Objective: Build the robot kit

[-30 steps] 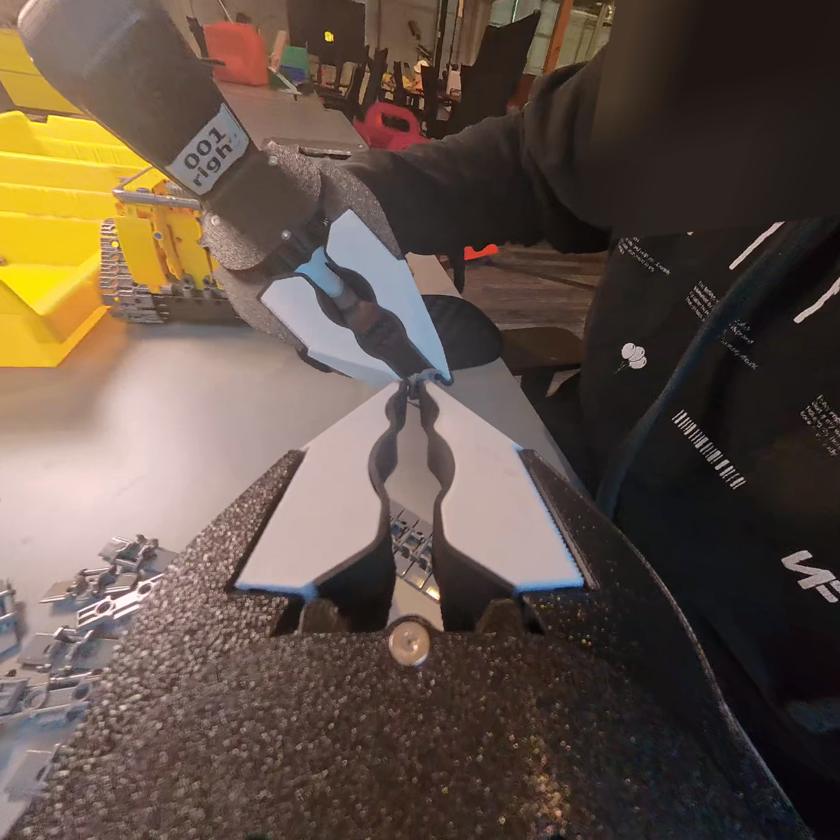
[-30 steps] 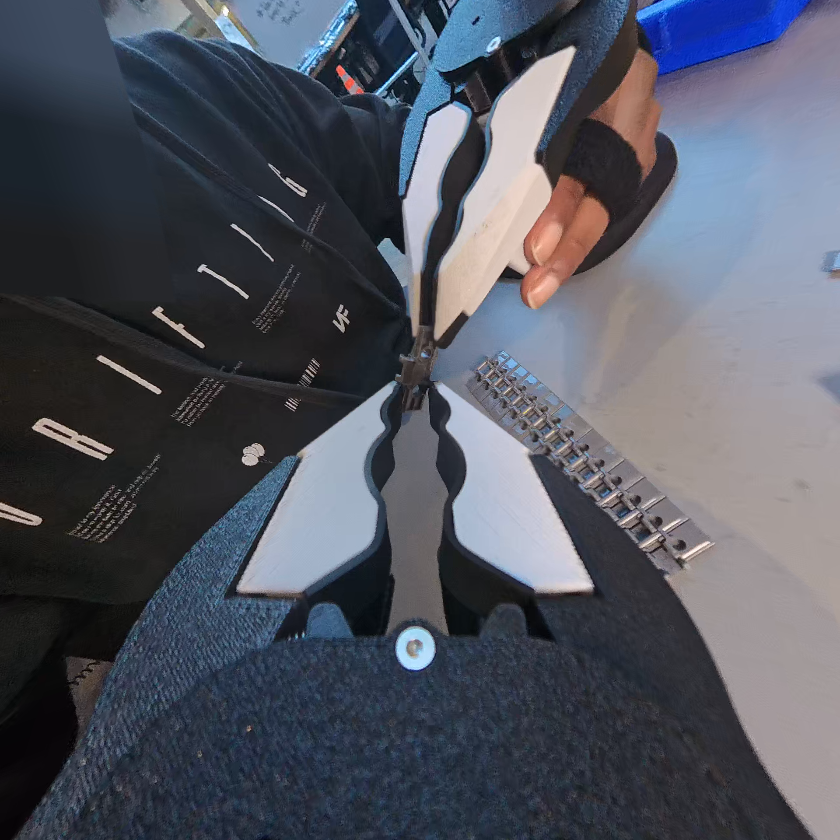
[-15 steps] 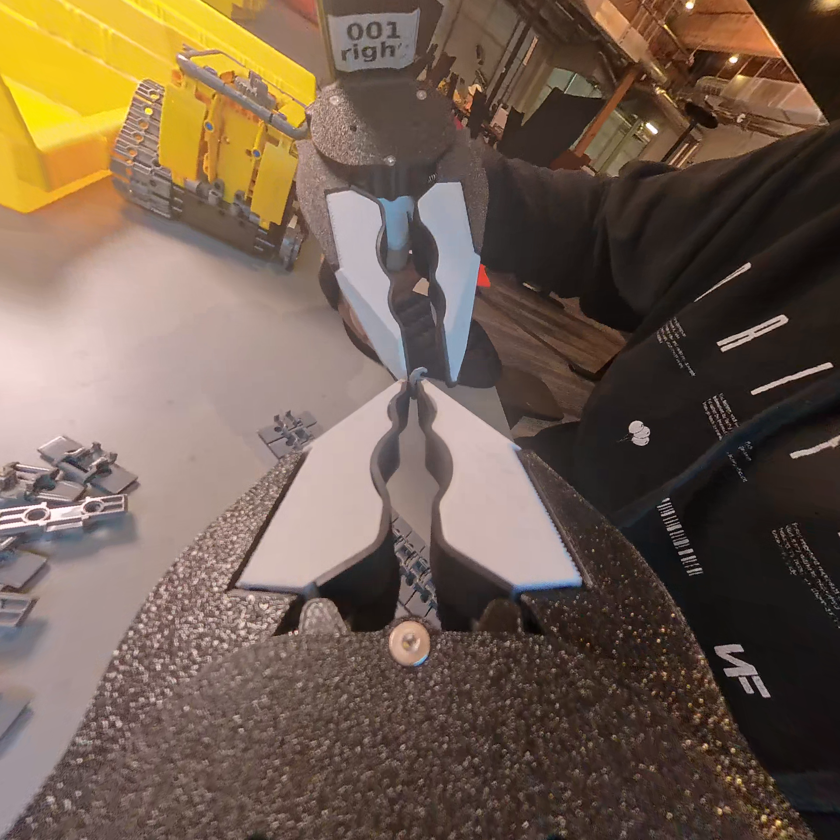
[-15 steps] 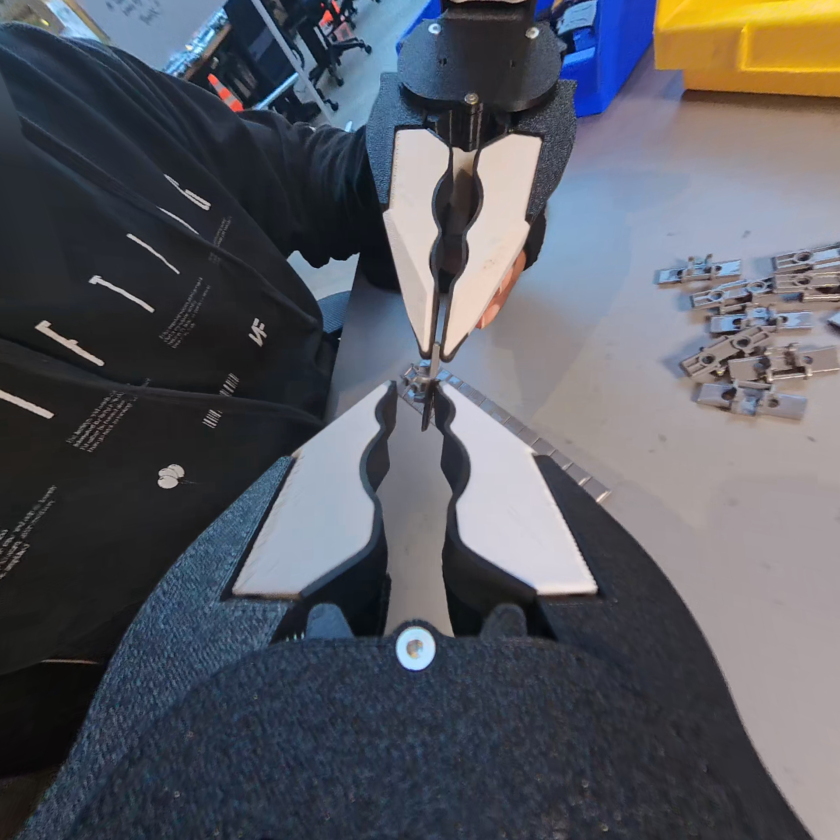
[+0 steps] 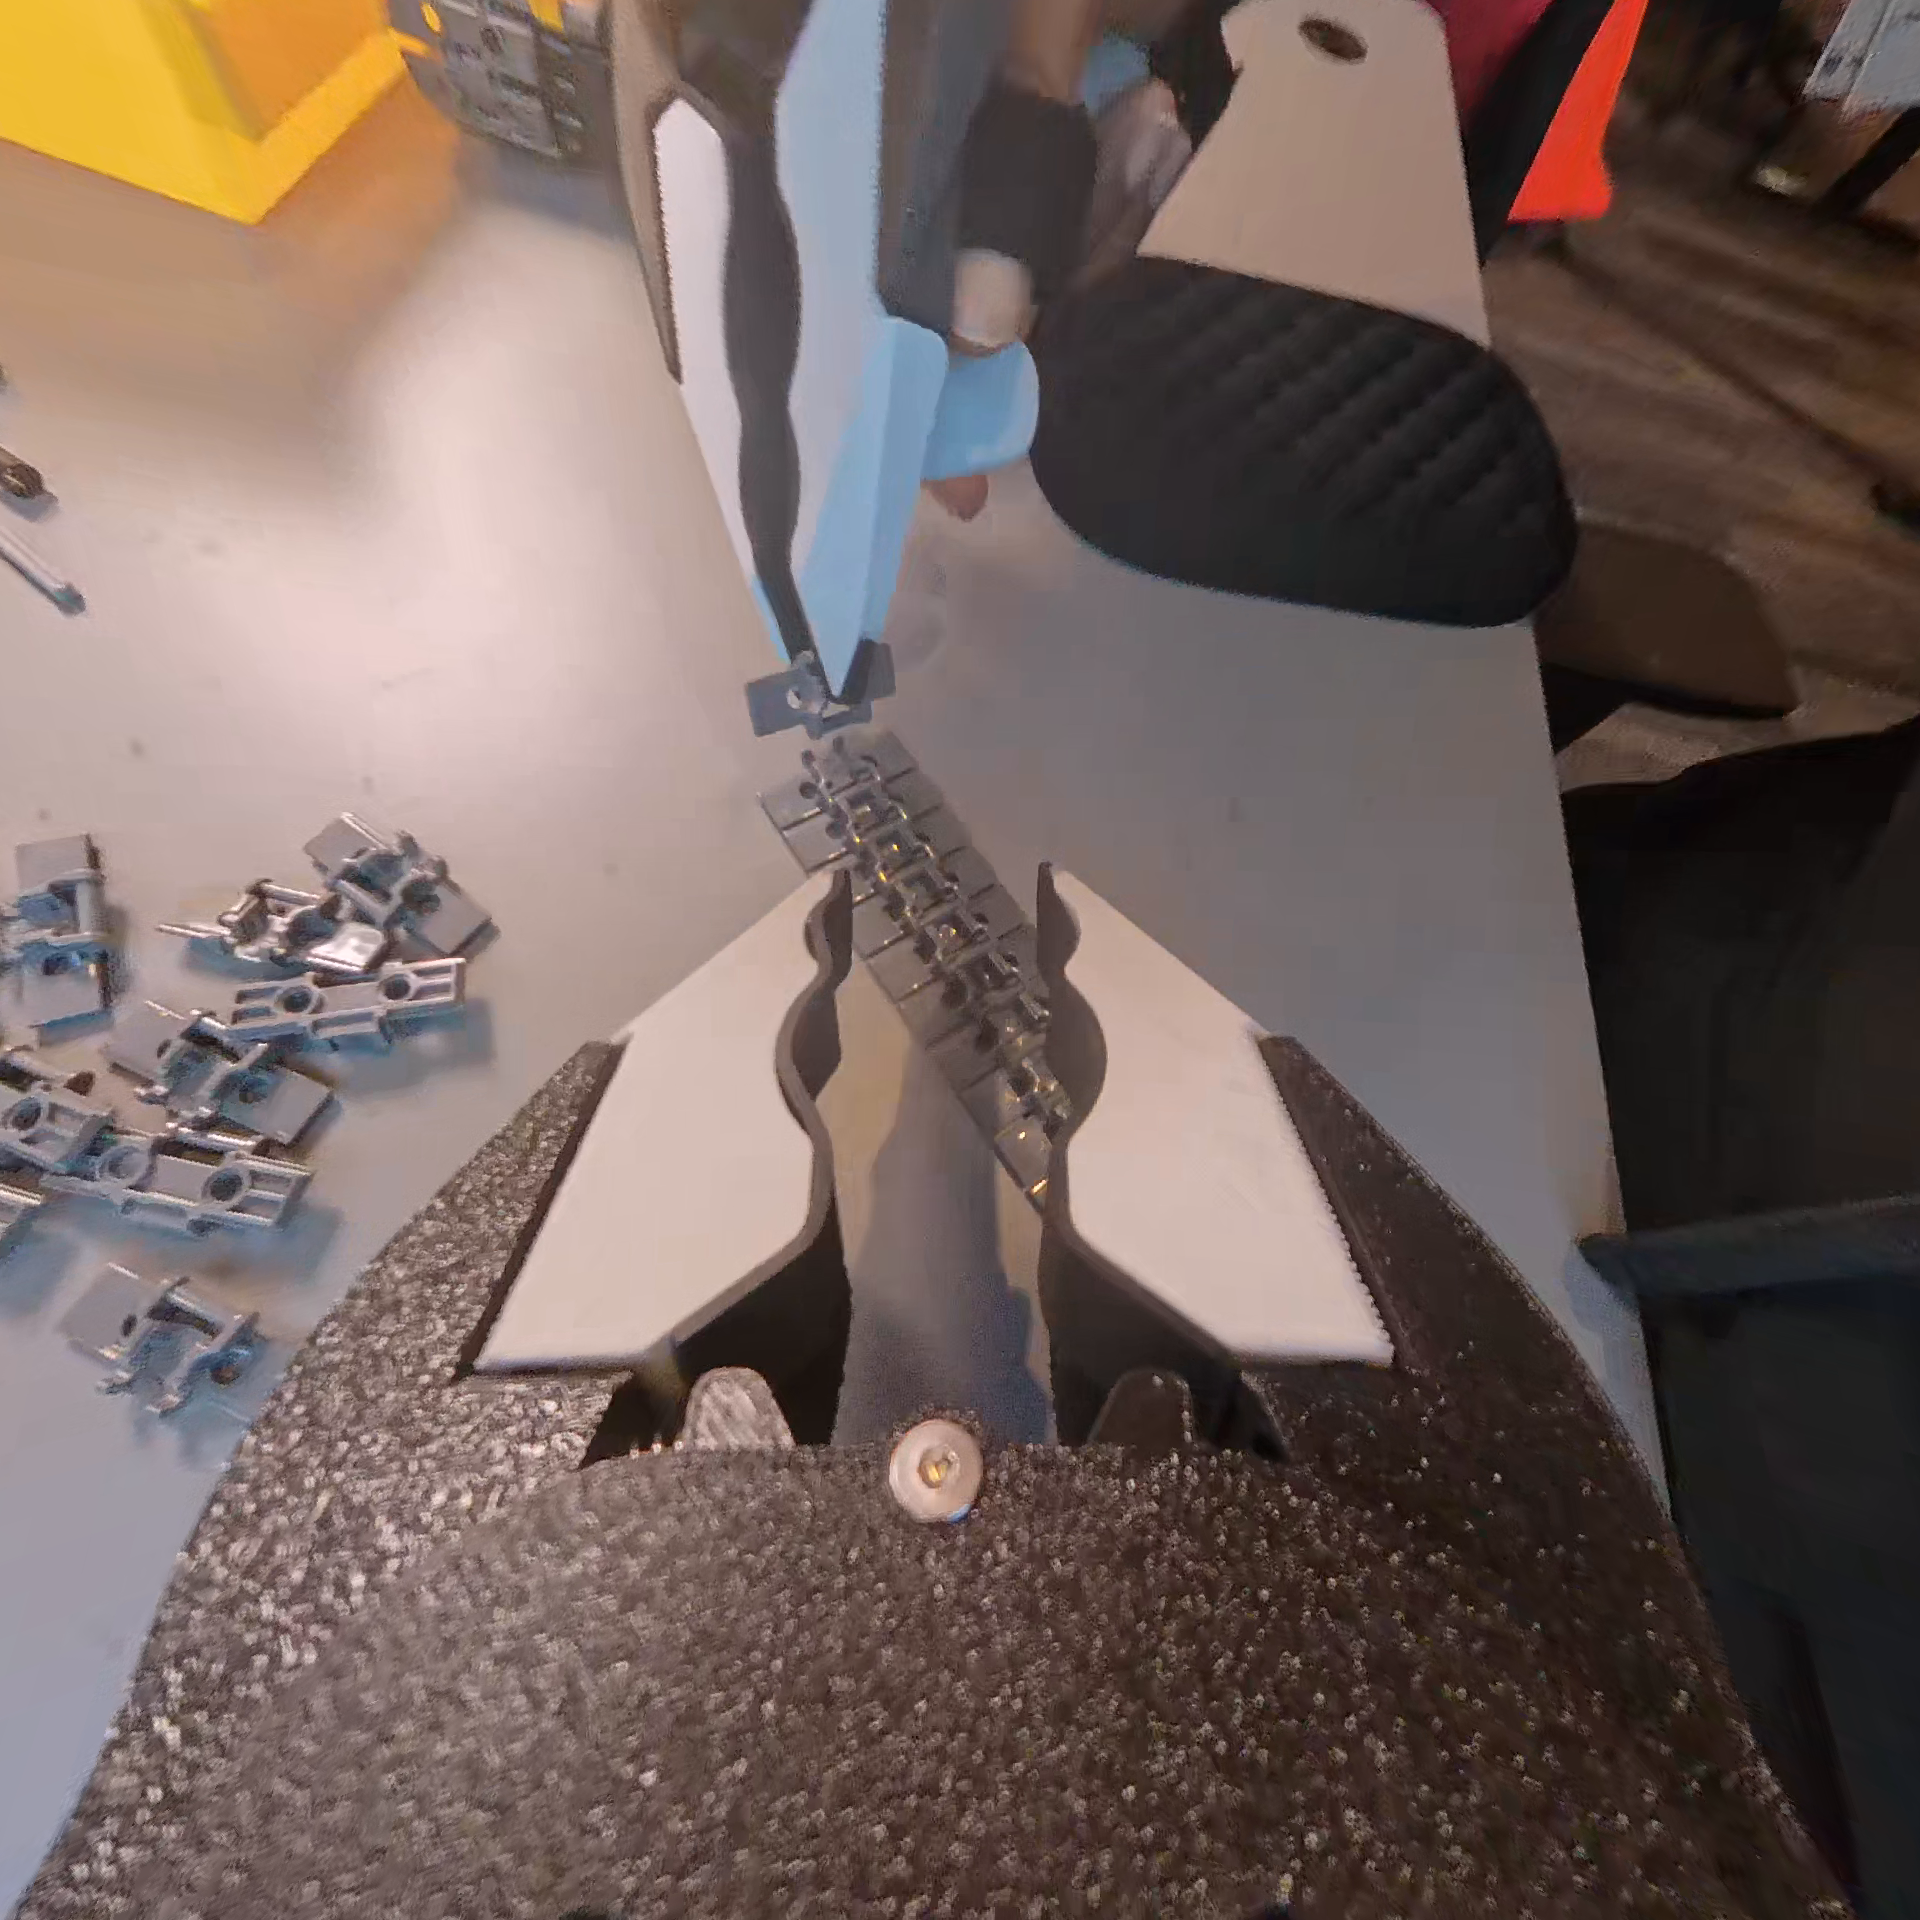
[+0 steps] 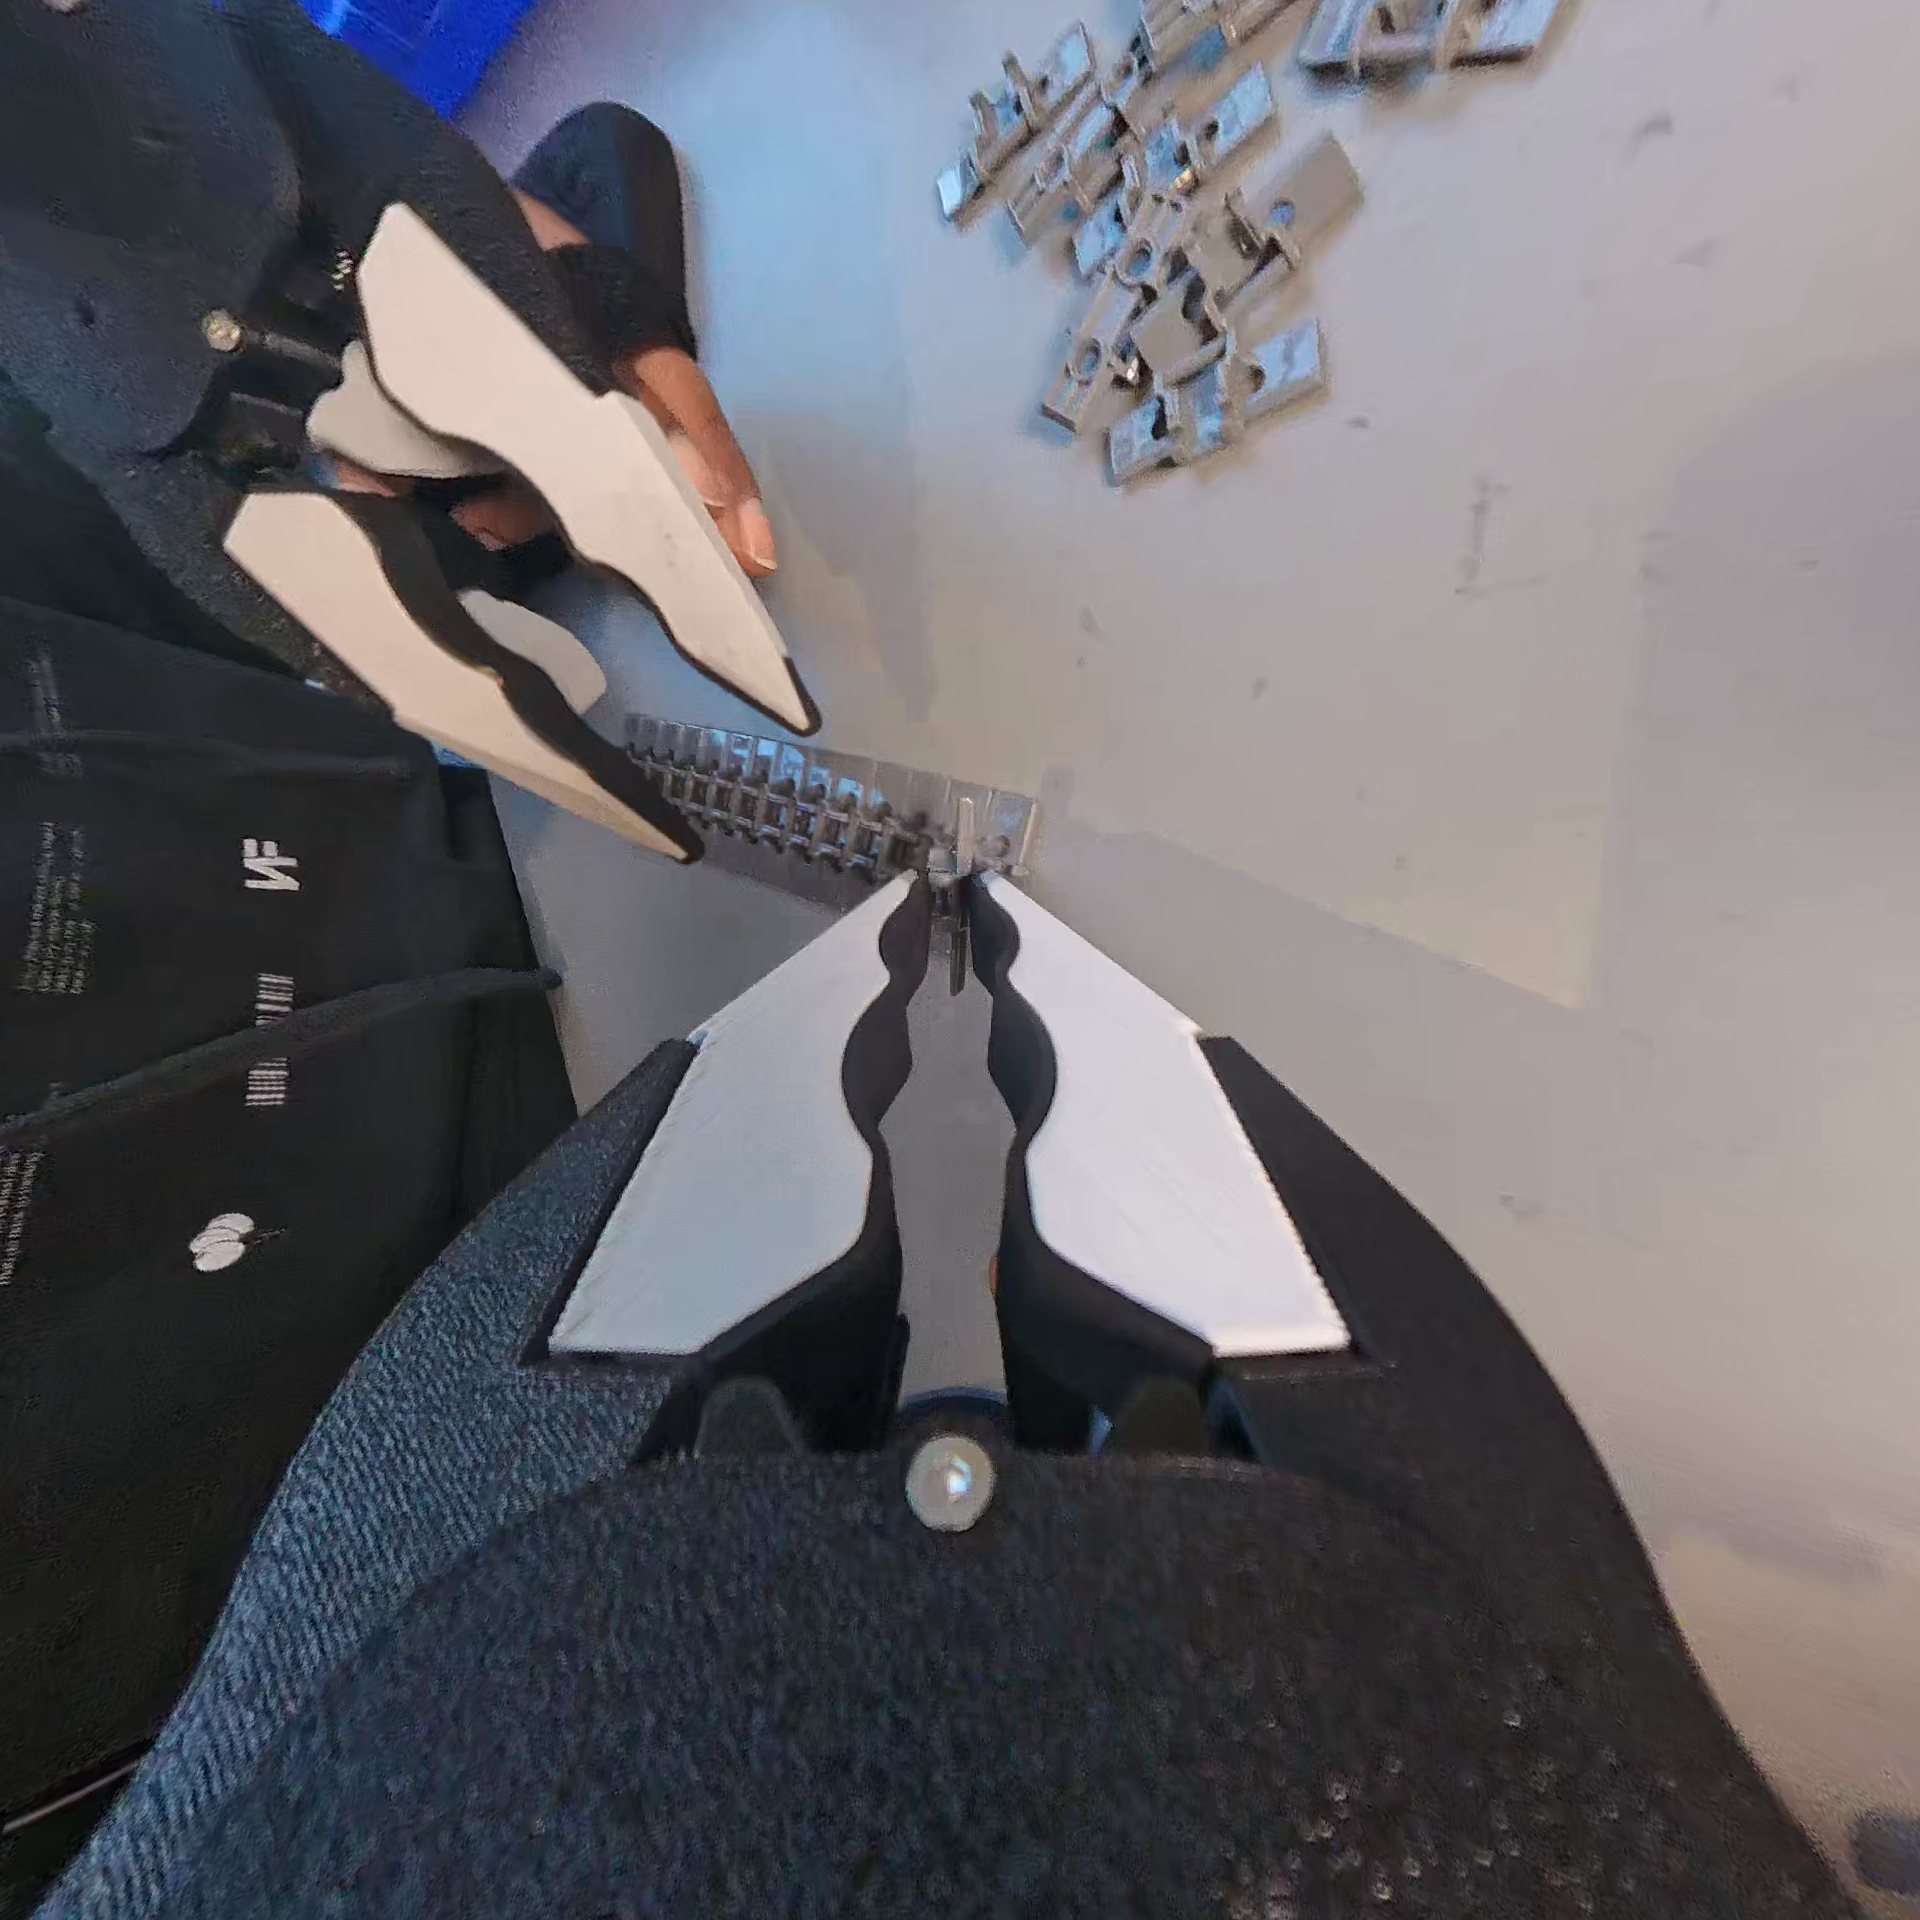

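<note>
A grey track chain of joined links lies flat on the grey table. My left gripper is open and empty, low over the chain, with the chain running between its fingers. My right gripper is shut on a single grey track link. In the left wrist view that link hangs just beyond the chain's far end, very close to the last link. The chain also shows in the right wrist view, with my left gripper spread over its other end.
A pile of loose grey links lies left of the chain; it also shows in the right wrist view. A yellow bin stands far left. A black chair seat sits past the table edge. The person's black hoodie is close. Left tips to right tips: about 6 cm.
Both grippers have come down from in front of the person to the table. My left gripper has opened and let go of the link. My right gripper still holds it, now at the chain's end.
</note>
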{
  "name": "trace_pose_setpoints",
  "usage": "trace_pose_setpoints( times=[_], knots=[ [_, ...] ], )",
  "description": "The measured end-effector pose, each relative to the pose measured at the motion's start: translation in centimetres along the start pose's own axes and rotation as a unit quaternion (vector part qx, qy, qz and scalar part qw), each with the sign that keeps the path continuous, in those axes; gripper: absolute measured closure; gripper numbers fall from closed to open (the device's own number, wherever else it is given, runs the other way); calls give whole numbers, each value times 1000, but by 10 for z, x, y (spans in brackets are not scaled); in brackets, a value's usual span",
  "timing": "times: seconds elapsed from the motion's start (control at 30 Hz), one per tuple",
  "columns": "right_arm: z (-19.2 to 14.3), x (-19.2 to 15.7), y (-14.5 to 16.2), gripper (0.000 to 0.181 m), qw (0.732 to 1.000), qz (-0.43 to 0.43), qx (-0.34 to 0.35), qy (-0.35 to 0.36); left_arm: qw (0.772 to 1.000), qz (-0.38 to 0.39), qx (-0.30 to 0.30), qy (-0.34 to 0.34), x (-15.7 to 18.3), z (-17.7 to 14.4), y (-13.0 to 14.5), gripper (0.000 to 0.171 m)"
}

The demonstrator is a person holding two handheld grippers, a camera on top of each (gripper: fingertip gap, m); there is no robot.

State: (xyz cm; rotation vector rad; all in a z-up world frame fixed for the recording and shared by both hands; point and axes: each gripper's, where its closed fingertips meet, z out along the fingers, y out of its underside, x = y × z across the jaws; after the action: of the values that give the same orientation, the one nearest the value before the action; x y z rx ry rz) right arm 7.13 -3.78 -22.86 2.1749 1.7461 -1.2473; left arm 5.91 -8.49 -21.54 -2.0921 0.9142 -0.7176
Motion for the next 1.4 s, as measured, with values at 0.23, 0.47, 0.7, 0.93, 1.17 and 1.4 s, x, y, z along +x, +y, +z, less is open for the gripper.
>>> trace_pose_setpoints(
  times=[0.23, 0.47, 0.7, 0.93, 1.17, 1.4],
  knots=[
    [7, 13, 7, 174, 999, 16, -33, 22, 994, 57, -86, -39, 3, 18, 26, 136],
    [9, 15, 8, 174, 995, 9, -82, 58, 992, 75, -90, -56, 2, 19, 27, 141],
    [11, 15, 5, 173, 987, -3, -128, 95, 991, 81, -91, -53, 4, 19, 28, 145],
    [11, 15, 4, 174, 988, 8, -130, 85, 992, 76, -88, -51, 3, 19, 28, 146],
    [11, 16, 5, 173, 978, -29, -156, 138, 992, 73, -87, -52, 3, 19, 28, 147],
    [11, 18, 5, 173, 970, -34, -175, 164, 992, 76, -88, -54, 3, 19, 28, 148]
  ],
)
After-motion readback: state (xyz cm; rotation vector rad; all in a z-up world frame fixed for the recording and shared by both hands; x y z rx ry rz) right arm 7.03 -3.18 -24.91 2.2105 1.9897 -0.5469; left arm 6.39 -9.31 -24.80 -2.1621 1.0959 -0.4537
